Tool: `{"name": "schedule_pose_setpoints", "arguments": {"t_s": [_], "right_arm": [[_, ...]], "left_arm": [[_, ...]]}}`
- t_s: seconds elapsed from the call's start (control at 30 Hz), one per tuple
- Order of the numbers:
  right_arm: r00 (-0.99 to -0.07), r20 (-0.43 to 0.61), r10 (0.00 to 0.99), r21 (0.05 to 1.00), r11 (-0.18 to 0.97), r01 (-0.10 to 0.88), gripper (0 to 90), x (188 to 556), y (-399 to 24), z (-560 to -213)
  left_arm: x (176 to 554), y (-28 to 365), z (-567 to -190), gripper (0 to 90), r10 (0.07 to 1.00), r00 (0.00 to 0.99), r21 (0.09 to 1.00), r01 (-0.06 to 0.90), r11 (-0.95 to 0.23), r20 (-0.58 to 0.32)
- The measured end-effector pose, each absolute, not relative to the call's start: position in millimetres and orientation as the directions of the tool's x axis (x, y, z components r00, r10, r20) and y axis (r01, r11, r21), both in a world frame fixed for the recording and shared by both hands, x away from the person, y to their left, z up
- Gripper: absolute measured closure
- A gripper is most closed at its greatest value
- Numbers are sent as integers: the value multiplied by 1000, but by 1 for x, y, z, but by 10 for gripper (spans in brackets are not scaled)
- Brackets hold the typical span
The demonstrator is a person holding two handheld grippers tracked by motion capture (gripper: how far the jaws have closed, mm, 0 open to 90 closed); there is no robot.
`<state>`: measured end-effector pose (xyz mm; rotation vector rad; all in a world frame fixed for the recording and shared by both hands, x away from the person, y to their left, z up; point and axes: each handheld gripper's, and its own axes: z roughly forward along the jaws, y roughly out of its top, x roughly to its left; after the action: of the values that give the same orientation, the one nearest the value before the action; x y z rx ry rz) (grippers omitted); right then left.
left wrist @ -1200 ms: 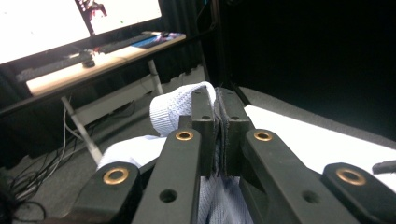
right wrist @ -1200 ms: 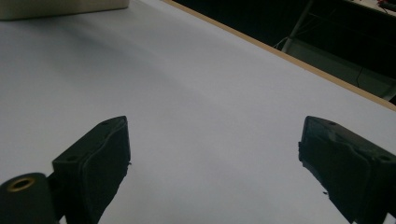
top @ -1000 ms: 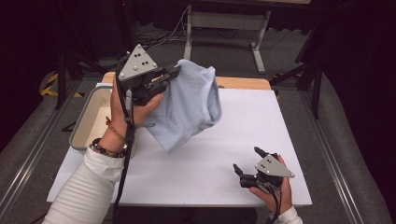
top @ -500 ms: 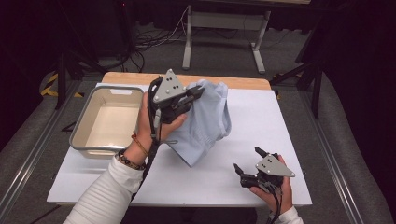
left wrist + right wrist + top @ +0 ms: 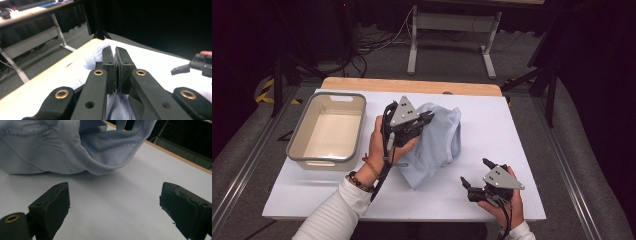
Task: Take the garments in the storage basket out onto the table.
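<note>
A beige tub (image 5: 326, 129) is sitting at the table's left; beside it the left gripper (image 5: 426, 118) is pinching a pale blue shirt (image 5: 439, 145), light and floppy, sagging mid-table, likely best gripped at its hem; the right gripper (image 5: 473, 172) is waiting wide open, holding nothing

High view overlooks the table (image 5: 522, 130); 2 close gripper views share it.

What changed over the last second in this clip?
The left hand-held gripper, shut on the light blue garment, carried it rightward and down until it sags onto the white table. The right hand-held gripper stayed open in place, and the beige bin kept still.
</note>
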<state>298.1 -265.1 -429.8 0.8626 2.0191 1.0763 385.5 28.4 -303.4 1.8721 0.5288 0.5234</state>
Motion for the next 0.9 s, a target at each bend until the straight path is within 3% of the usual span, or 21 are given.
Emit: {"name": "schedule_pose_setpoints", "arguments": {"t_s": [0.5,0.67,0.9], "right_arm": [[-563,-258,785,855,457,244,97,300,-261,-434],[-566,-255,784,854,457,248,97,300,-259,-435],[-605,-208,768,867,431,248,142,297,-256,-434]], "left_arm": [[393,33,-344,805,569,810,906,127,-404,140],[390,39,-349,735,564,811,904,112,-412,156],[371,58,-377,560,539,797,863,43,-503,274]]}}
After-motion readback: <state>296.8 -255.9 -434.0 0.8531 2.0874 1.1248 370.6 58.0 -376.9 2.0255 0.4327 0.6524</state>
